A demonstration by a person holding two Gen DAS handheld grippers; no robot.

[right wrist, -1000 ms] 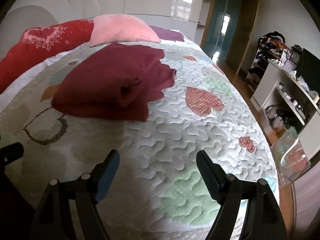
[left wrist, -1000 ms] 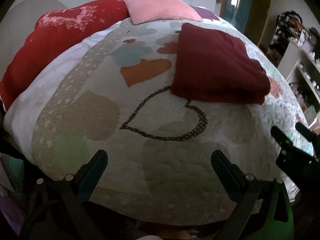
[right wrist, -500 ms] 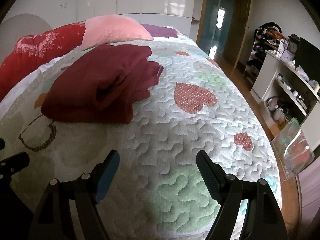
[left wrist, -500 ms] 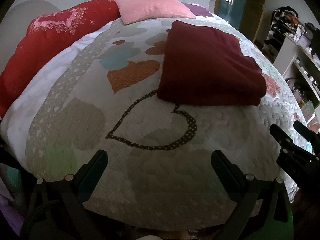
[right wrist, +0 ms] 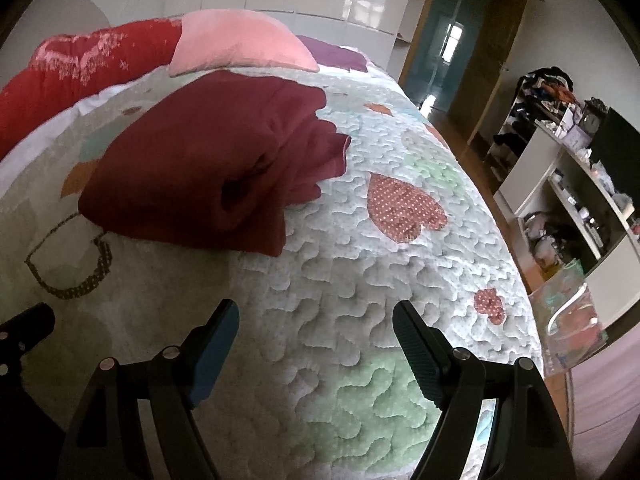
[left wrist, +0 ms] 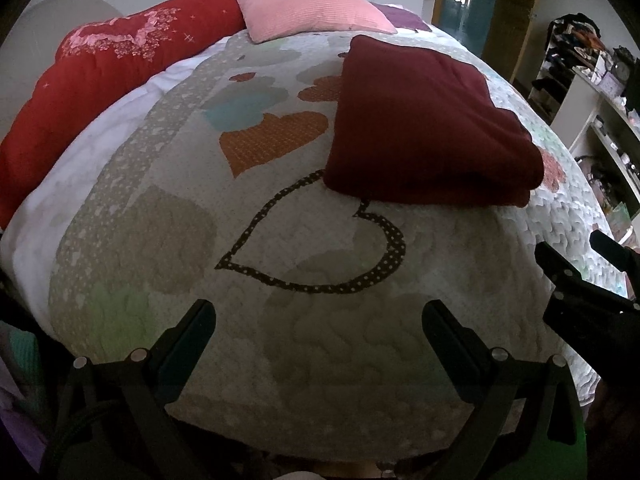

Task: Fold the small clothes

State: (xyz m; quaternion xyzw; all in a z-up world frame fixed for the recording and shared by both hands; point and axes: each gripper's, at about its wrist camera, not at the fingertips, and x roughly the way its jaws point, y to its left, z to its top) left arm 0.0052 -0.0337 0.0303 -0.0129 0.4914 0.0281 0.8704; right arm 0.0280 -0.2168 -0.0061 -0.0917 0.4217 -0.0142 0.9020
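A dark red garment [left wrist: 424,124] lies folded in a thick rectangle on the quilted bed cover [left wrist: 320,320]; it also shows in the right wrist view [right wrist: 216,160], with loose folded layers at its right end. My left gripper [left wrist: 318,320] is open and empty, low over the cover near the bed's front edge, well short of the garment. My right gripper [right wrist: 316,320] is open and empty, also short of the garment and to its right. The right gripper's fingers [left wrist: 560,268] show at the right edge of the left wrist view.
A red bolster [left wrist: 104,64] and a pink pillow [left wrist: 308,8] lie at the head of the bed. White shelves with clutter [right wrist: 576,184] and a doorway [right wrist: 448,48] stand to the right. A clear bag [right wrist: 572,320] sits by the bed's right edge.
Both grippers have drawn back slightly and tilted; the garment sits a little farther from them and has not moved on the bed. Both stay open.
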